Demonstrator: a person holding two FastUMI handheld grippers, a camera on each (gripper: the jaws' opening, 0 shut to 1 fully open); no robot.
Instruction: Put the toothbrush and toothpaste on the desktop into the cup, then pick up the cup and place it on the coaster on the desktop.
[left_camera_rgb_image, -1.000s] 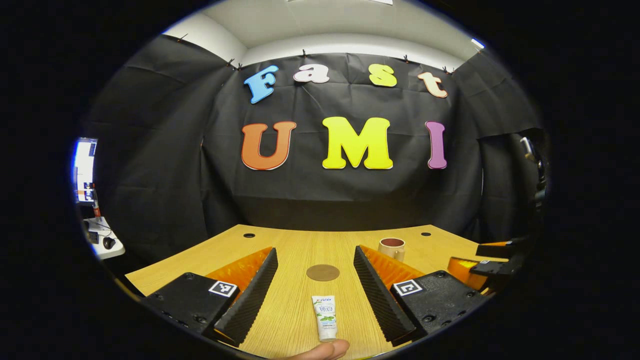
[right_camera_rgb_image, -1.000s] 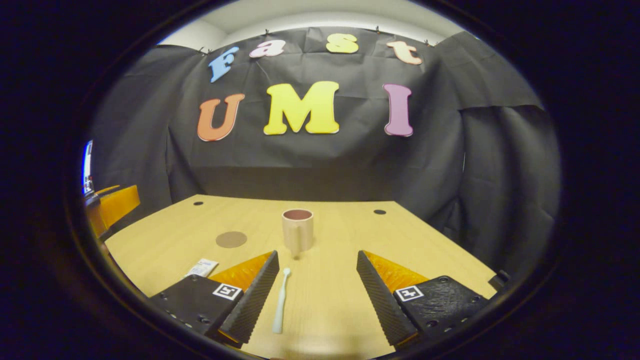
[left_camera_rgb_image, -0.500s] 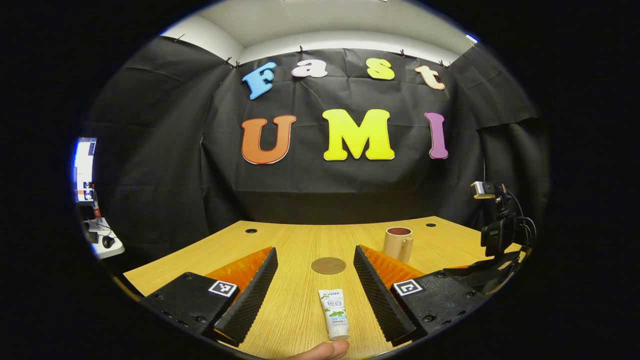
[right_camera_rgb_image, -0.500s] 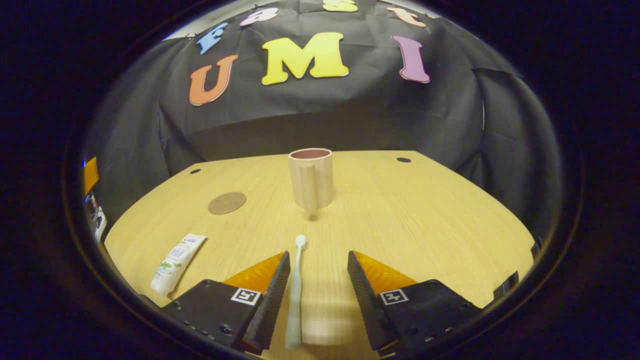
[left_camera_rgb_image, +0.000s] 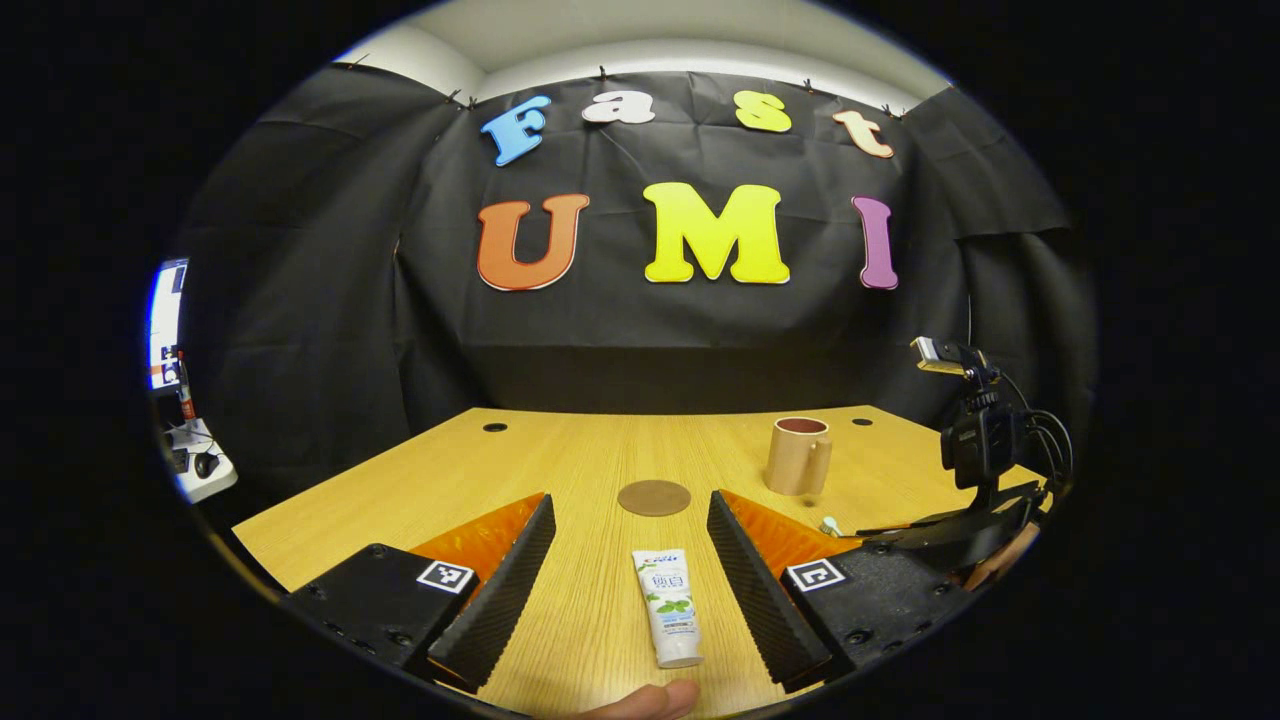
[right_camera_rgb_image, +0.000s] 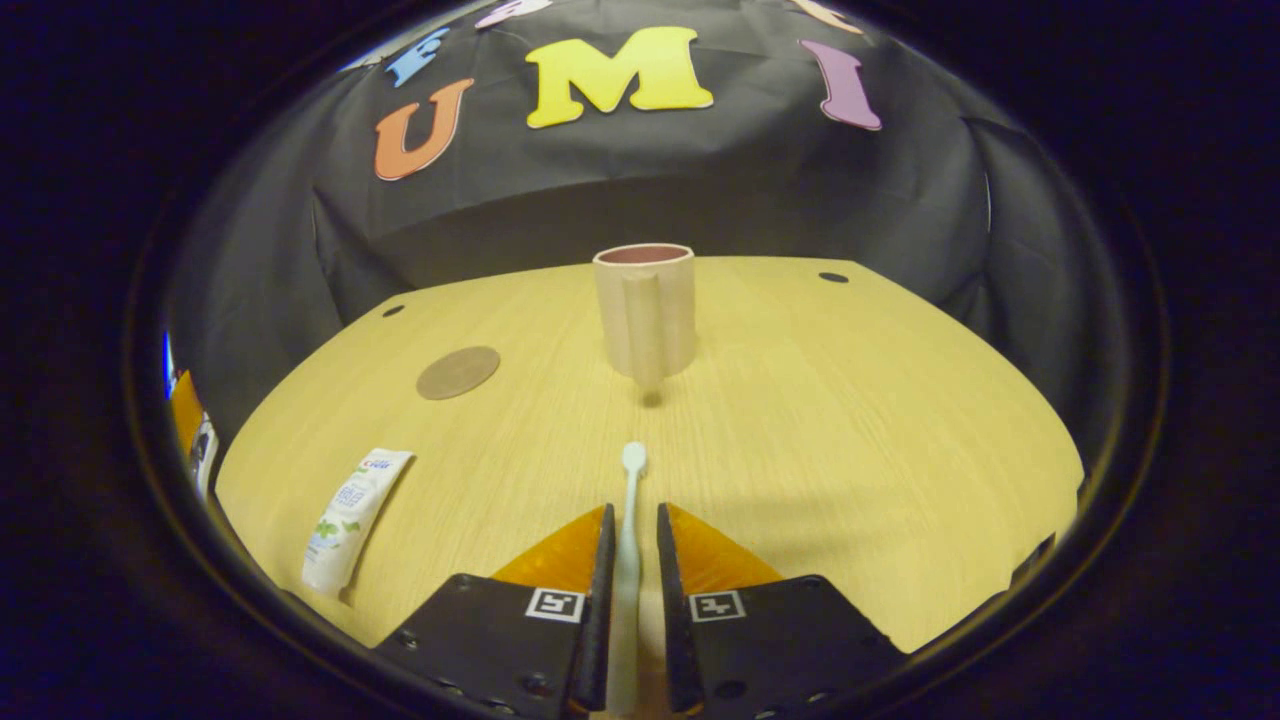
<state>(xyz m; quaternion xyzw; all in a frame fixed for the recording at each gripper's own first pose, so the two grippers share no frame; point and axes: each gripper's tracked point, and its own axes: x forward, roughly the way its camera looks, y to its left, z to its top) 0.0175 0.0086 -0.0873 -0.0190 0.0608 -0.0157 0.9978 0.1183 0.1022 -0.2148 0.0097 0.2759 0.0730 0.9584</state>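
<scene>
In the right gripper view, my right gripper (right_camera_rgb_image: 630, 560) was closed down around the toothbrush (right_camera_rgb_image: 629, 520), its fingers (right_camera_rgb_image: 600, 600) narrowed to either side of the handle; whether both actually pressed on it I could not tell. The toothbrush lay flat on the table (right_camera_rgb_image: 850, 400), its long axis running near to far, with the brush head at the far end pointing toward the cup (right_camera_rgb_image: 645, 310). The cup stood upright just beyond the brush head, apart from it, its handle facing me. The round coaster (right_camera_rgb_image: 458, 372) lay to the left of the cup, and the toothpaste (right_camera_rgb_image: 345, 520) lay flat nearer and farther left.

In the left gripper view, my left gripper (left_camera_rgb_image: 630, 570) was spread wide, gripping nothing. The toothpaste (left_camera_rgb_image: 670, 605) lay on the table (left_camera_rgb_image: 400, 490) between the fingers (left_camera_rgb_image: 500, 600), touching neither, long axis near to far, tilted slightly, with the cap nearest me. A fingertip (left_camera_rgb_image: 650, 700) showed at the near edge, just beside the cap.
</scene>
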